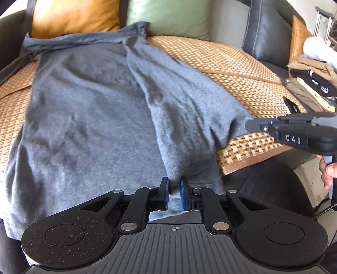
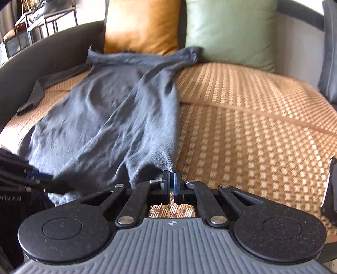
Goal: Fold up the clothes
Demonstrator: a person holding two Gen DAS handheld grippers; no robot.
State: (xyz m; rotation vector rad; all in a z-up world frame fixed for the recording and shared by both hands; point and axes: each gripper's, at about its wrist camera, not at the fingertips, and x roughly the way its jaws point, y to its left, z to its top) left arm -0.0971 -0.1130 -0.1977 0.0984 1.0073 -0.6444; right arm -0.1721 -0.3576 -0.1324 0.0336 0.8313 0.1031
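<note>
Grey top (image 1: 88,109) lies lengthwise on woven mat (image 1: 231,69) of sofa, collar end up by orange cushion (image 1: 73,16) and green cushion (image 1: 168,16), hem toward us. Long sleeve (image 2: 40,92) trails off its left side onto the mat; right side panel is doubled over the body, so it reads as partly folded.

Left gripper (image 1: 174,194): jaws nearly together, a narrow gap w/ a ridge of hem cloth pinched up between the blue pads (image 1: 182,196). We judge it holds the hem.

Right gripper (image 2: 172,186): jaws almost closed, at the garment's right lower corner; cloth runs right up to the tips, so probably gripped, tho the contact itself is hard to see.

Handling, our judgement: thin knit, light, limp, creases easily, no stiffness. Will sag and drag on the mat's texture. Best hold is on hem corners or seam edges, both layers, kept taut btw grippers.

Clothes stack (image 1: 311,78) sits far right.
</note>
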